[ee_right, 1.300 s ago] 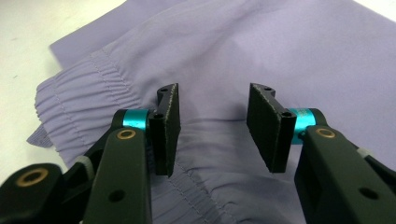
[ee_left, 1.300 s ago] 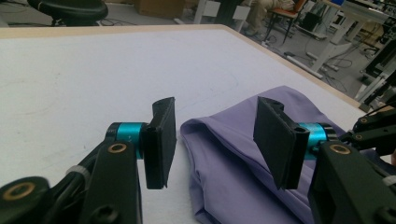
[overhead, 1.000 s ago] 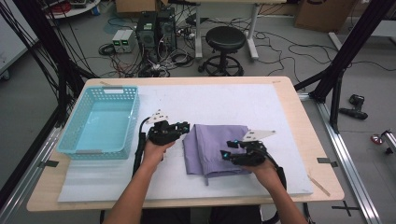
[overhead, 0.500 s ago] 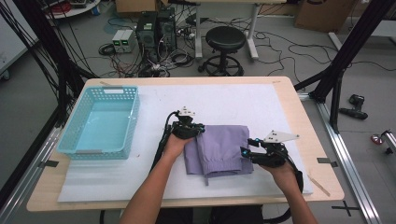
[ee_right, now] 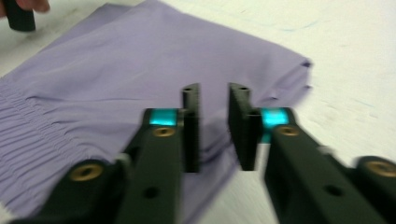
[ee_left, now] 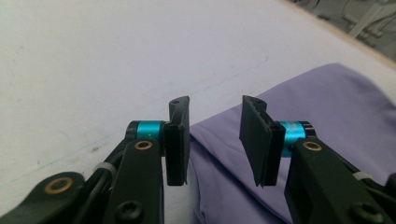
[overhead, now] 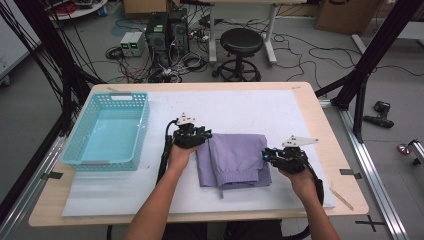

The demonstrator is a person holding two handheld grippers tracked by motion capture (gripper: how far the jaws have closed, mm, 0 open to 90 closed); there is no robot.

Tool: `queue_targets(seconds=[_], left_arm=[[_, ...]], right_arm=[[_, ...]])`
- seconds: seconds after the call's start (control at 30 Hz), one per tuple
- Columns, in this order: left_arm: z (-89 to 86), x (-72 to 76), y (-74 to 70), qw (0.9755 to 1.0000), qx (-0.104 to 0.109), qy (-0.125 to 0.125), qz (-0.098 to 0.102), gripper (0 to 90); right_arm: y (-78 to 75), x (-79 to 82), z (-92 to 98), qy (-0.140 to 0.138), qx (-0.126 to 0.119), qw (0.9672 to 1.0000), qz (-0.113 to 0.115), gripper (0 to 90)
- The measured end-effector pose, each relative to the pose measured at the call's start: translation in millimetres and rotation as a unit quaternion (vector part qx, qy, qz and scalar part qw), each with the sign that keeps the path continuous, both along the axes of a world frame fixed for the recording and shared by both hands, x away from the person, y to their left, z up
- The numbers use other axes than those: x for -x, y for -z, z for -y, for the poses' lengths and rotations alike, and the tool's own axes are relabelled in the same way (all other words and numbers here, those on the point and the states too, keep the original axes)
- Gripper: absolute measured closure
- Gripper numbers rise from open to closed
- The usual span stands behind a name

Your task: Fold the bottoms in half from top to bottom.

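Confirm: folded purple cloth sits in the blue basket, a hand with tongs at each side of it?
Not quite. The high view shows the folded purple cloth lying on the white mat, right of the blue basket, not in it. The left tongs and right tongs are at its two sides.

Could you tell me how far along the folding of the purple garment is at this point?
Done: the purple garment already lies folded into a compact stack on the white mat. In hand: the left gripper, jaws just opening, sits at its left edge, and the right gripper, jaws just closing, at its right edge; neither presses cloth. Left, probably: gripping it and moving it to the empty blue basket.
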State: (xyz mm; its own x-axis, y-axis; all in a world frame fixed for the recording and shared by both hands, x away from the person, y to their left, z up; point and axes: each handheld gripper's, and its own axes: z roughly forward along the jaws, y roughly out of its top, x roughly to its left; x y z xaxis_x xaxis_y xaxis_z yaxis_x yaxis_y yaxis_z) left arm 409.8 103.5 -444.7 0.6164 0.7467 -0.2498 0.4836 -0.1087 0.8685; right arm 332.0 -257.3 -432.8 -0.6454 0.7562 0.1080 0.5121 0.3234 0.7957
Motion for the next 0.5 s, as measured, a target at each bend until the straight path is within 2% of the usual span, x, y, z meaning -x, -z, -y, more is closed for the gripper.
queue_targets(seconds=[0.07, 0.17, 0.27, 0.33, 0.43, 0.5], left_arm=[[-6.6, 3.9, -2.2, 0.9999, 0.014, 0.001, 0.009, 61.4], [-13.4, 7.2, -6.5, 0.9996, 0.024, 0.006, 0.014, 58.4], [-18.9, 10.7, -12.0, 0.9988, 0.041, 0.008, 0.025, 55.8], [-19.8, 11.5, -13.0, 0.9986, 0.045, 0.009, 0.025, 55.0], [-23.4, 15.1, -16.0, 0.998, 0.051, 0.012, 0.034, 54.8], [-26.3, 17.7, -15.6, 0.9978, 0.053, 0.012, 0.037, 55.9]], right_arm=[[2.3, -5.7, -7.3, -0.013, 0.008, 0.9998, -0.01, 79.7], [8.0, -11.7, -16.6, -0.018, 0.031, 0.9992, -0.021, 79.6], [12.8, -14.3, -17.0, -0.013, 0.058, 0.9978, -0.03, 79.6], [16.1, -15.1, -13.9, -0.003, 0.082, 0.9961, -0.033, 79.8], [14.3, -13.6, -7.3, 0.009, 0.081, 0.9963, -0.027, 78.3], [9.8, -10.0, -2.3, 0.01, 0.061, 0.9979, -0.019, 78.1]])
